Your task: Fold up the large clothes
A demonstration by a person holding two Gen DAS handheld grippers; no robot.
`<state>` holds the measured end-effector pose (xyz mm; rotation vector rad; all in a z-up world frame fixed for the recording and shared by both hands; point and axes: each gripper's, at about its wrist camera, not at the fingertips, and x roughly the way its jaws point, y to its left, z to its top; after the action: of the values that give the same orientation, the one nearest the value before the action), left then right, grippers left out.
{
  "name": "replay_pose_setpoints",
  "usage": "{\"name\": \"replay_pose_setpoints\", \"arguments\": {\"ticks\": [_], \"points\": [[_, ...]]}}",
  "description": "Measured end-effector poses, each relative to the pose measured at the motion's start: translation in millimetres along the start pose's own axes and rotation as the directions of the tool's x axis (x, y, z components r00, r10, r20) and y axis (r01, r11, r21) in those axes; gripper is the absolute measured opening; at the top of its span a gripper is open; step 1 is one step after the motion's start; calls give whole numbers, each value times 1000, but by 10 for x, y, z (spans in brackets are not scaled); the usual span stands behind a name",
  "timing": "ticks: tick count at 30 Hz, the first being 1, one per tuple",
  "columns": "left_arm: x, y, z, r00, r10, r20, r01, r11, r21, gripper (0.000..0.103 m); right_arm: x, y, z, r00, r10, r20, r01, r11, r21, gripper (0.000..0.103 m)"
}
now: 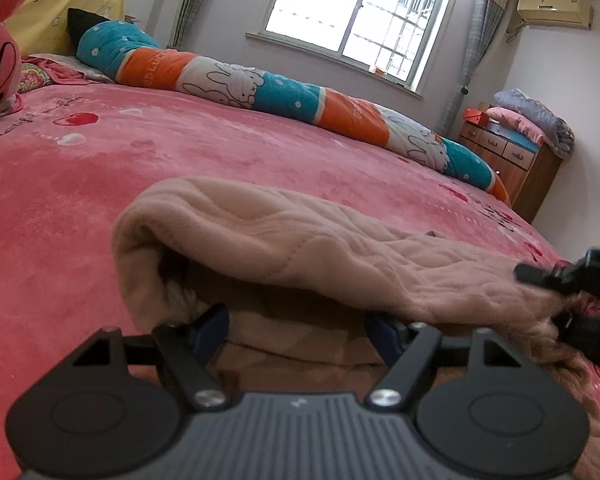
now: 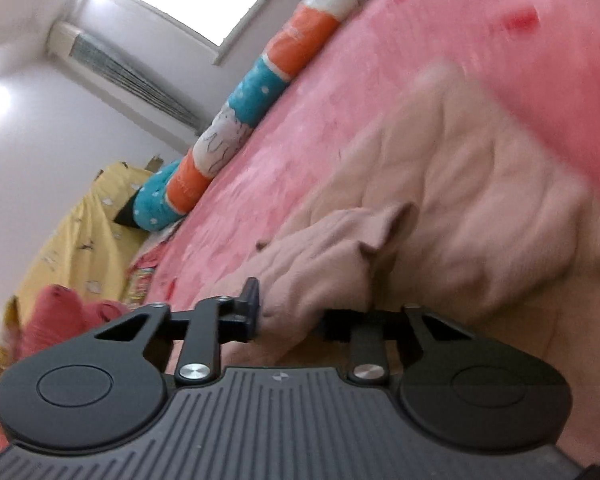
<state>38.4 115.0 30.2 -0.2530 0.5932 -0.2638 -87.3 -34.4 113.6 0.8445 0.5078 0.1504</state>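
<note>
Pink bedspread carries beige garment lengthwise between wide-spread left gripper and right gripper, which holds a bunch of it

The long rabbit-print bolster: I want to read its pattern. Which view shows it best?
Left wrist view: the bolster lies sharp along the bed's far edge, rabbits and orange bands clear. Right wrist view shows it tilted and blurred, partly cut off.
</note>
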Motion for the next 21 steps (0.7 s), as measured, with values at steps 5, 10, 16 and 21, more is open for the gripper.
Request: {"name": "replay_pose_setpoints", "arguments": {"ticks": [5, 10, 16, 21], "points": [[23, -20, -16, 1000, 3, -13, -2, 1000, 16, 76, -215, 374, 273, 988, -43, 146, 76, 972, -224, 21], [47, -5, -20, 1000, 5, -26, -5, 1000, 8, 76, -296, 336, 451, 964, -140, 227, 205, 933, -297, 20], [87, 17, -11, 999, 5, -43, -4, 1000, 6, 76, 41, -93, 342, 934, -314, 169, 355, 871, -340, 20], [99, 31, -11, 998, 3, -59, -3, 1000, -1, 77, 117, -171, 268, 924, -351, 153, 382, 836, -393, 22]]}}
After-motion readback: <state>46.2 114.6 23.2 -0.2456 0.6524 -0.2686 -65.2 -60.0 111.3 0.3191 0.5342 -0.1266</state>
